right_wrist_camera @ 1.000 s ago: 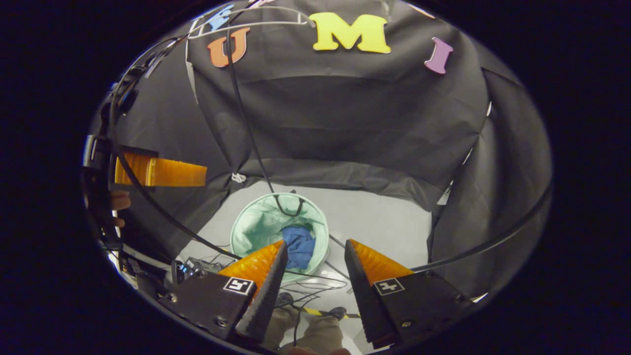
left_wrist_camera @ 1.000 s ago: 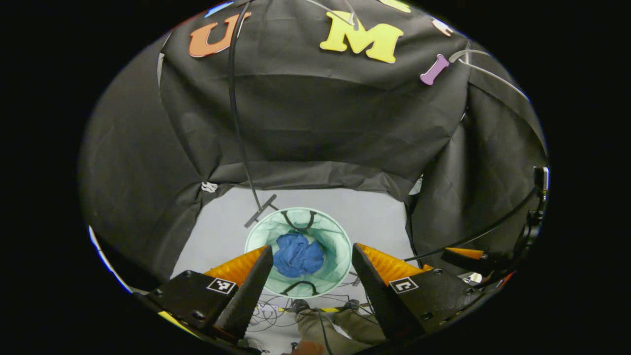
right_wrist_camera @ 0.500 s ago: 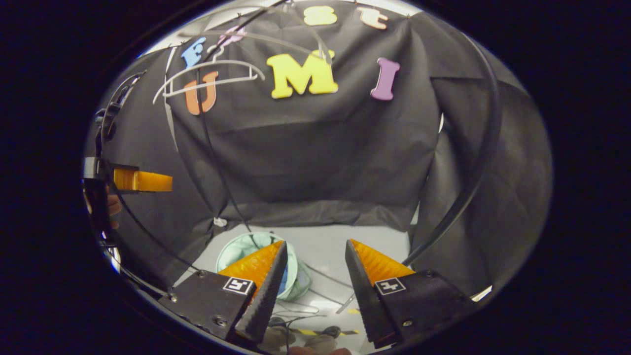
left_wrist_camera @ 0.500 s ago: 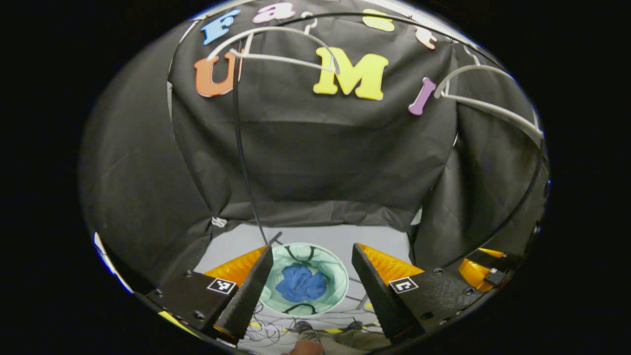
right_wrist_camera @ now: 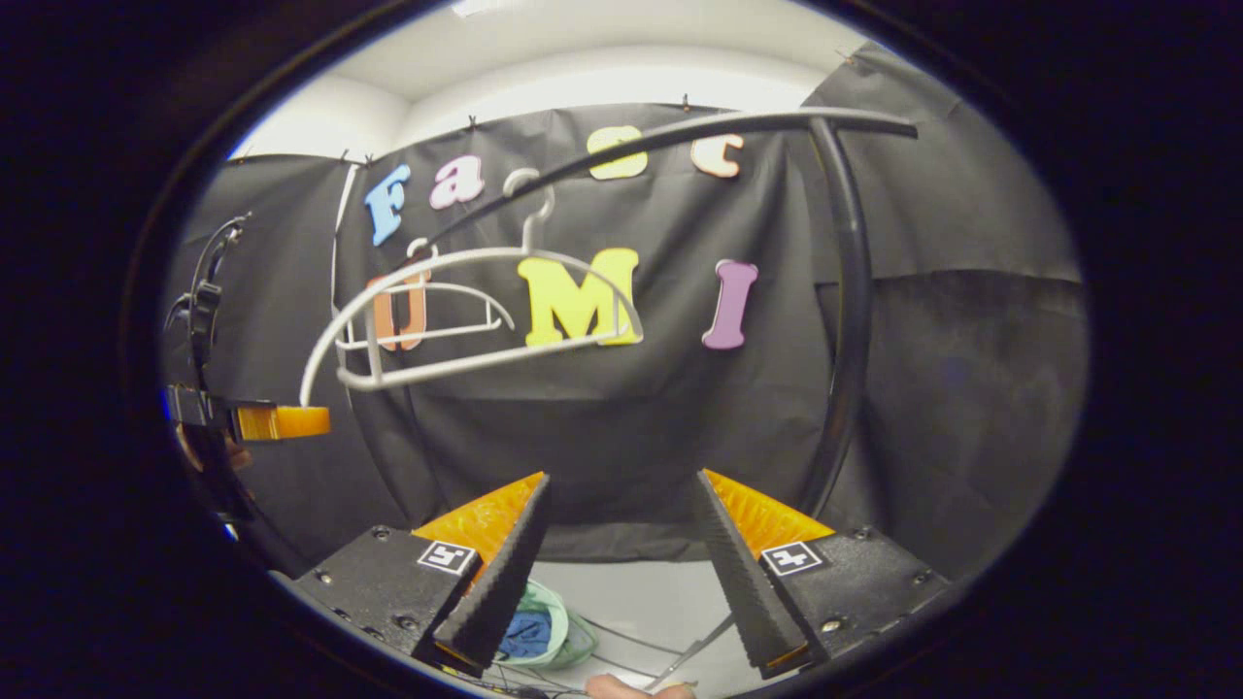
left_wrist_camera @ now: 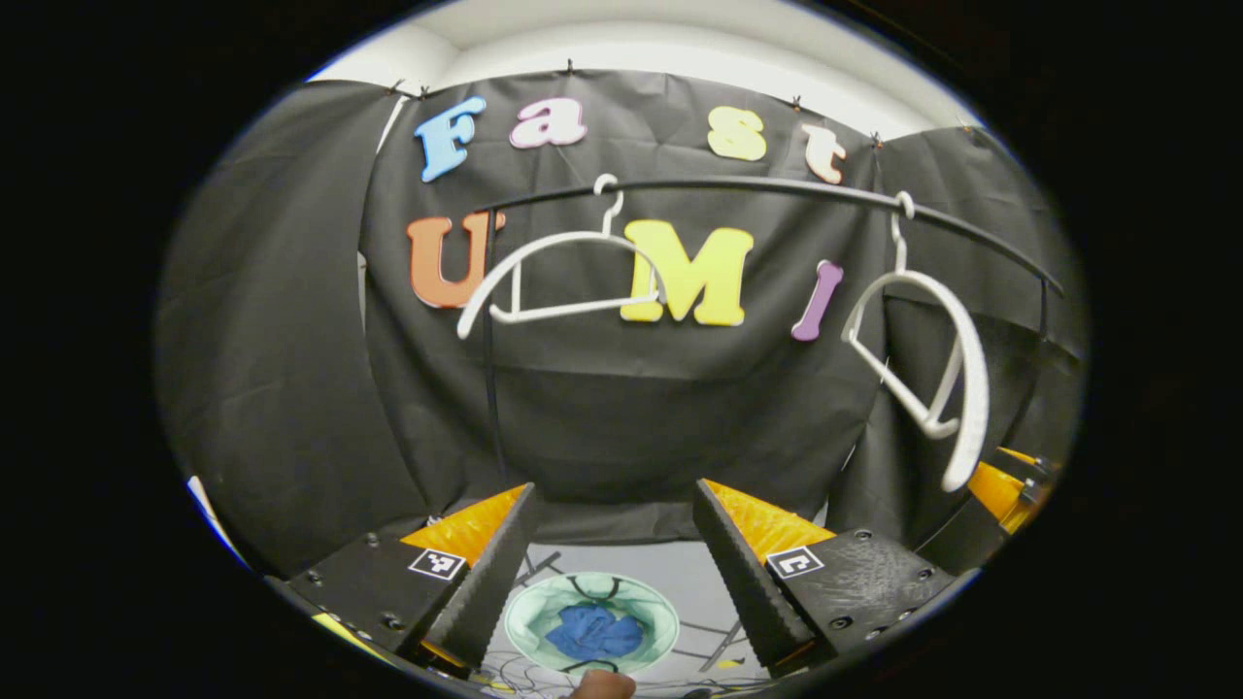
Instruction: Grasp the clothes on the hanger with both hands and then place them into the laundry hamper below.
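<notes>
Going left to right in the left gripper view: we've got a bare white plastic hanger (left_wrist_camera: 563,277) hooked on the curved black metal rail (left_wrist_camera: 777,189), then a second white plastic hanger (left_wrist_camera: 927,369) off to the right, also with nothing on it. Down low, our left tongs (left_wrist_camera: 612,553) are spread wide apart with nothing between them. Right through that gap sits the pale green mesh laundry hamper (left_wrist_camera: 529,612) on the grey floor (left_wrist_camera: 694,592), with a crumpled blue cloth garment (left_wrist_camera: 594,631) lying inside it, well below the rail.

In the right gripper view, the left tongs poke in at the far left edge, then both hangers overlap under the rail, and our right tongs (right_wrist_camera: 621,553) are also wide apart and empty. The hamper peeks out at the bottom beside the left finger, with a bit of blue in it.

So we'd say the clothes are already in the hamper and this job looks done. For handling, that blue piece looks soft, light and floppy, nothing fragile. It'll sag and bunch, so pinching a thick fold near each shoulder is the safest grab, since thin single layers could slip out of the tongs.
</notes>
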A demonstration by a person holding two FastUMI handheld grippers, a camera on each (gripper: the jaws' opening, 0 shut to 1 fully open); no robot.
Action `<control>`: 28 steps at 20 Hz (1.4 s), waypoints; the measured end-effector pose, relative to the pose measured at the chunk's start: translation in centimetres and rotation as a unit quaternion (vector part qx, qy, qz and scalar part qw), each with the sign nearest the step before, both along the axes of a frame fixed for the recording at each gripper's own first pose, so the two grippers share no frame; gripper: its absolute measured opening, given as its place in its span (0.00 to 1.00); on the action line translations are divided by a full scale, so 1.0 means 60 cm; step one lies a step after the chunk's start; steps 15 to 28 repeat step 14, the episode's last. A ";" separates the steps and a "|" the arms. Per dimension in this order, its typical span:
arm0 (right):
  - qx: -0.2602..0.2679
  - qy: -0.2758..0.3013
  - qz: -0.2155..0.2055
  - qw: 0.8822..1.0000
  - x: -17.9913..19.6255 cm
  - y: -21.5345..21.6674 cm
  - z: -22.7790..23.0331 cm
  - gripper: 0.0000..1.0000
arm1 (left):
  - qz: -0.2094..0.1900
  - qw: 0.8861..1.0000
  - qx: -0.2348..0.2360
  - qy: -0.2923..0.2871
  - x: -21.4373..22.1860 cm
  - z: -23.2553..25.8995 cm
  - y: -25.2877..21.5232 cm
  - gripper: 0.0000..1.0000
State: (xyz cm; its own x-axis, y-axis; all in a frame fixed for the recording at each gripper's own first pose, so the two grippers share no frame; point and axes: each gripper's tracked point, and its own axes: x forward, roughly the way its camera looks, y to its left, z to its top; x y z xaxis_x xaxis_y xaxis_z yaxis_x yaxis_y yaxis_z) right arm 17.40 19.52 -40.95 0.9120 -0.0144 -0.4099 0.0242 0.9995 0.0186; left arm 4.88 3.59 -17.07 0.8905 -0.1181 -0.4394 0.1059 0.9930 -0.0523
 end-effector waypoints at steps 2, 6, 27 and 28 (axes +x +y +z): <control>0.003 -0.021 0.004 1.000 0.006 -0.003 0.011 0.95 | 0.000 1.000 0.006 -0.027 0.001 0.043 -0.001 1.00; 0.001 -0.068 0.007 0.998 0.030 -0.011 0.040 0.97 | -0.001 0.996 0.019 -0.083 0.008 0.125 -0.003 1.00; -0.004 -0.147 0.015 0.989 0.073 -0.004 0.105 0.99 | 0.004 0.979 0.030 -0.202 0.005 0.256 0.010 1.00; -0.004 -0.147 0.015 0.989 0.073 -0.004 0.105 0.99 | 0.004 0.979 0.030 -0.202 0.005 0.256 0.010 1.00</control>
